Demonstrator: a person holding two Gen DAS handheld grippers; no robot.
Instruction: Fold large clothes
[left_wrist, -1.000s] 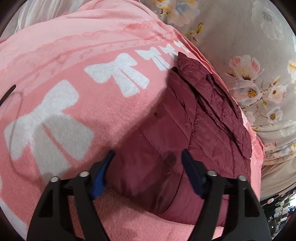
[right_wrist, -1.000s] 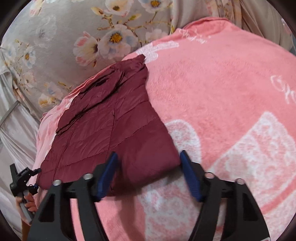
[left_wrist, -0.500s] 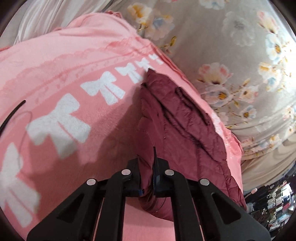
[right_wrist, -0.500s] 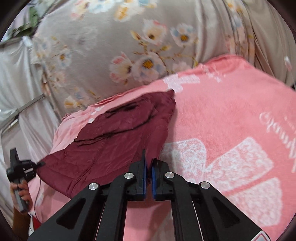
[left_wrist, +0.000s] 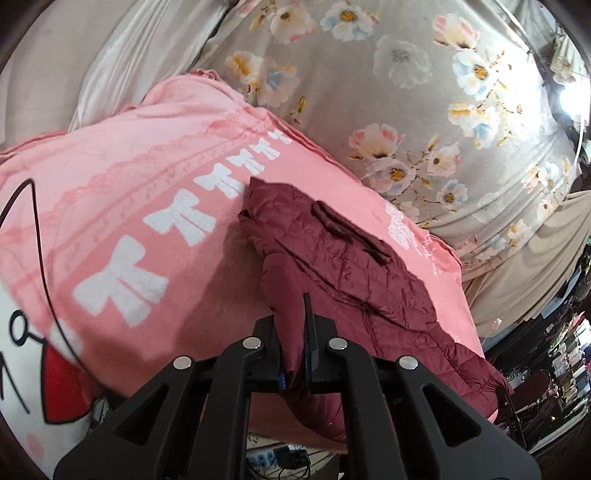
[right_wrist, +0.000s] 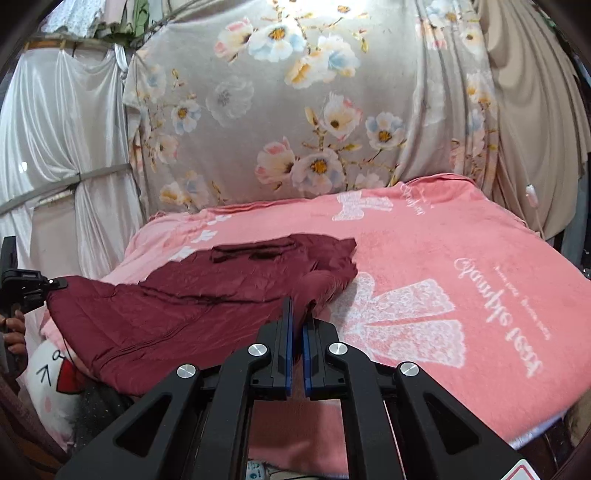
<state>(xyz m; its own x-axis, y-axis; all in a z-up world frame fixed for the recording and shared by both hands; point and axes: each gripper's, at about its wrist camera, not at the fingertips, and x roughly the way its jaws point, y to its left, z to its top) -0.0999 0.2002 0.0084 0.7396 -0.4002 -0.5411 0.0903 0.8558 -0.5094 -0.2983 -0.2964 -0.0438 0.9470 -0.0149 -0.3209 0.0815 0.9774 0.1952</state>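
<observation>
1. Hand-held gripper pair is doing the work: the left hand-held gripper (left_wrist: 295, 332) is pinching one near corner of the maroon quilted jacket (left_wrist: 354, 266), and the right hand-held gripper (right_wrist: 297, 325) is clamping the other near corner, both with jaws closed on fabric and no gap showing.
2. The pink fleece blanket (right_wrist: 461, 295) is covering the bed-like surface, and the jacket is lying across its left half in the right wrist view, its far collar end resting on the blanket while the near hem is lifting off it.
3. A grey floral curtain (right_wrist: 295, 110) is hanging behind the blanket, and a person's hand (right_wrist: 13, 332) is showing at the left edge of the right wrist view.
4. Risk, as I judge it: the slick padded shell is likely slipping out if either pinch is holding only a thin edge; uneven lifting would be skewing the fold, and the inner layer may be sagging and bunching instead of following.
5. White cursive writing on the blanket (right_wrist: 484, 266) is appearing upside down and is too small to read; no brand label is showing on the jacket.
</observation>
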